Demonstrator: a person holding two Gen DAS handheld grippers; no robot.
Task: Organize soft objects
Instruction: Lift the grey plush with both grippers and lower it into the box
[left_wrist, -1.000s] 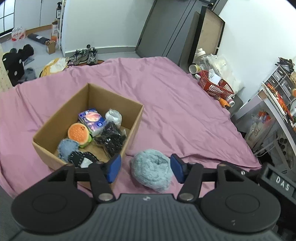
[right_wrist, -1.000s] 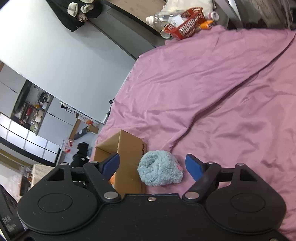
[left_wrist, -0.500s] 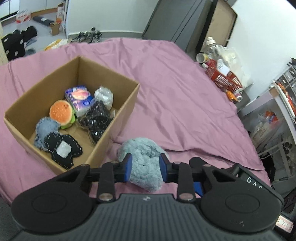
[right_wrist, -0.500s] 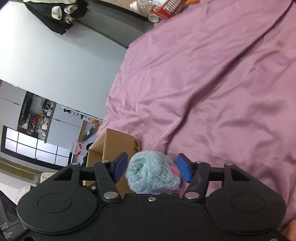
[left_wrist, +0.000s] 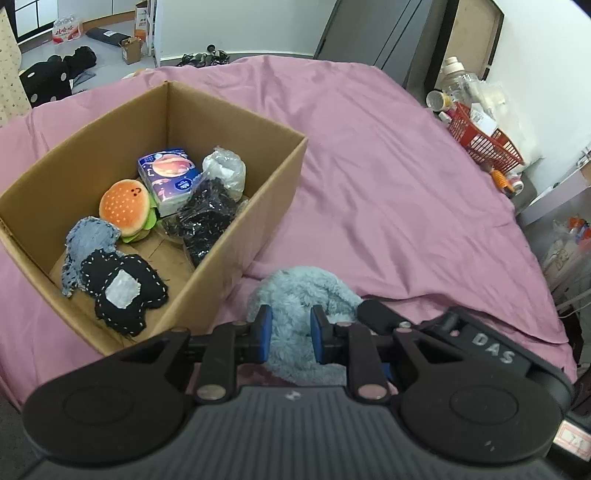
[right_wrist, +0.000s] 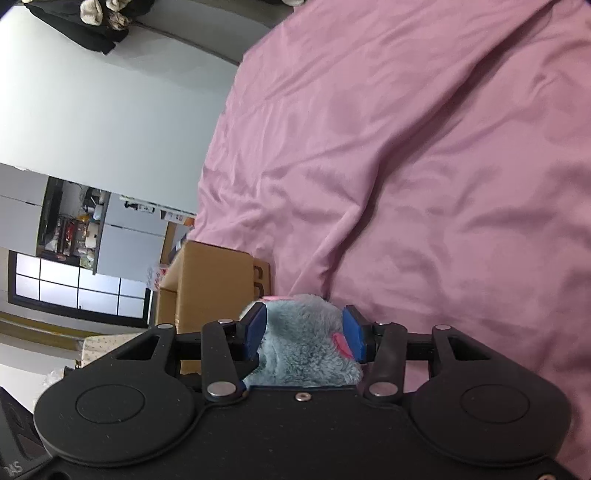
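Note:
A fluffy grey-blue plush (left_wrist: 295, 295) lies on the pink bedspread (left_wrist: 388, 184) beside an open cardboard box (left_wrist: 236, 122). My left gripper (left_wrist: 290, 334) is shut on the plush, squeezing it between the blue pads. My right gripper (right_wrist: 303, 332) is shut on the same plush (right_wrist: 303, 332), which shows a pink patch. The box (right_wrist: 207, 280) sits just left of the plush in the right wrist view. The box holds a burger plush (left_wrist: 125, 210), a denim piece (left_wrist: 88, 240), a black stitched pad (left_wrist: 122, 291), a tissue pack (left_wrist: 170, 177) and black bagged items (left_wrist: 207, 218).
A red basket (left_wrist: 484, 140) with bottles and clutter stands past the bed's far right edge. A dark wardrobe (left_wrist: 369, 33) is behind the bed. The floor at the far left has bags and boxes.
Both grippers closed from wide open onto the plush. The left view moved closer, the box now more to the left and larger.

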